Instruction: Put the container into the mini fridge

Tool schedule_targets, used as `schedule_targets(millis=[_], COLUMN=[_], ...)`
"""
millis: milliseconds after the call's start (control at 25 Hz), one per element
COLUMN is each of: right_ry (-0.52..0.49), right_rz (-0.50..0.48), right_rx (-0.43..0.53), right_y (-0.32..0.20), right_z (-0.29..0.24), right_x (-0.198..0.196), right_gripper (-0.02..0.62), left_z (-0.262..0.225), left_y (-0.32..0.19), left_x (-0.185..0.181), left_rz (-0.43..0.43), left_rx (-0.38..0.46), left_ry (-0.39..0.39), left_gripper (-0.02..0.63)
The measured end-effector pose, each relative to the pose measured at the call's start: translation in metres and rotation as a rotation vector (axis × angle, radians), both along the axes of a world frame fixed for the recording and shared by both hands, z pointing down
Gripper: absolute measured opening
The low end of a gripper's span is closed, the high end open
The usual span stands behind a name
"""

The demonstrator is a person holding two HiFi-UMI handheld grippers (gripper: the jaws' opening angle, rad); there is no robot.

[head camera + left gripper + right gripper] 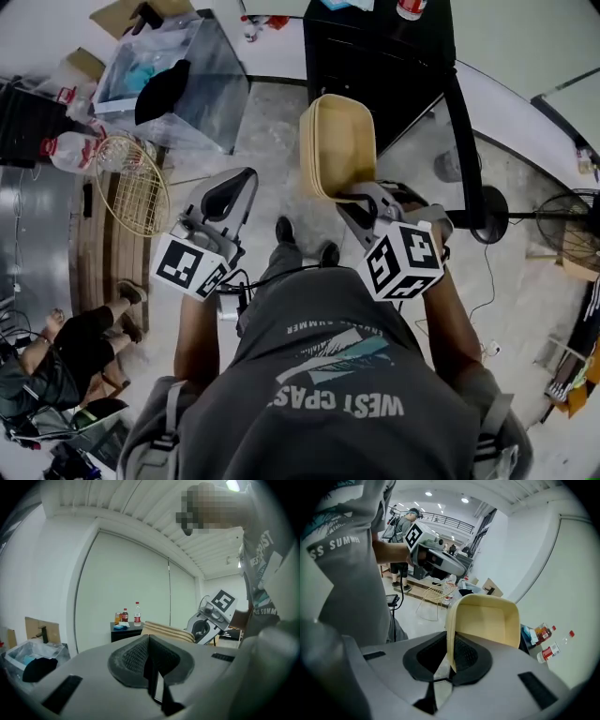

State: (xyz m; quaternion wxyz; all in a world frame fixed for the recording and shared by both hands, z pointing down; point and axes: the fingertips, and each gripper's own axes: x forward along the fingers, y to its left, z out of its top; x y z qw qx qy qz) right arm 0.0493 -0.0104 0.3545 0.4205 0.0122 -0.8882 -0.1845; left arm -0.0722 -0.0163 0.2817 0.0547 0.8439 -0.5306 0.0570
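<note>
A cream plastic container stands on edge in the air, its open side facing right in the head view. My right gripper is shut on its rim; in the right gripper view the container rises from between the pads of the right gripper. The black mini fridge stands just beyond it, with bottles on top. My left gripper hangs to the container's left, its jaws shut and empty. The left gripper view shows the left gripper, the container and the fridge ahead.
A black panel, apparently the fridge door, juts toward me at the right. A clear bin with a black cloth and a wire basket stand to the left. A floor fan is at the right. A person sits lower left.
</note>
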Motion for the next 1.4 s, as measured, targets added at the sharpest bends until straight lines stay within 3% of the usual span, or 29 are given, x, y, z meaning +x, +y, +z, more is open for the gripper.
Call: schedule_targets(millis=[720, 1400], right_ry=[0.036, 0.109], right_rz=[0.224, 0.415], right_rx=[-0.011, -0.008], right_y=[-0.064, -0.101], right_z=[0.006, 0.028], right_x=[-0.051, -0.077], right_gripper=[0.048, 0.048], left_z=[-0.005, 0.007], left_y=[-0.098, -0.141], left_x=[-0.045, -0.079], left_rz=[0.236, 0.399], left_rx=[0.023, 0.032], left_ry=[0.023, 0.075], left_gripper=[0.017, 0.017])
